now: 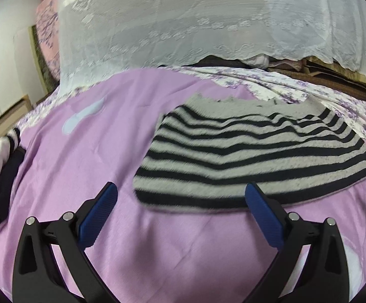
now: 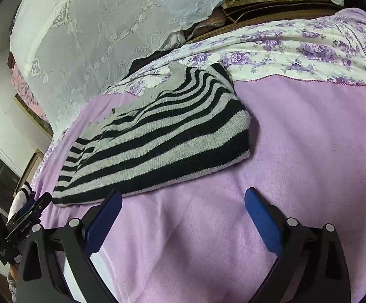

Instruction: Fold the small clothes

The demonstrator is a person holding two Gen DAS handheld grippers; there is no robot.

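- One folded black-and-grey striped knit sweater (image 1: 253,156) lies on the lilac bed sheet (image 1: 87,151)
- Two grippers, left gripper (image 1: 181,202) and right gripper (image 2: 183,208), both spread, empty, just short of its near edge
- White lace curtain (image 1: 183,20) behind

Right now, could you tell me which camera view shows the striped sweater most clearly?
The right wrist view: the striped sweater is sharp and whole, knit visible. The left wrist view shows it blurred, its near edge behind a fingertip.
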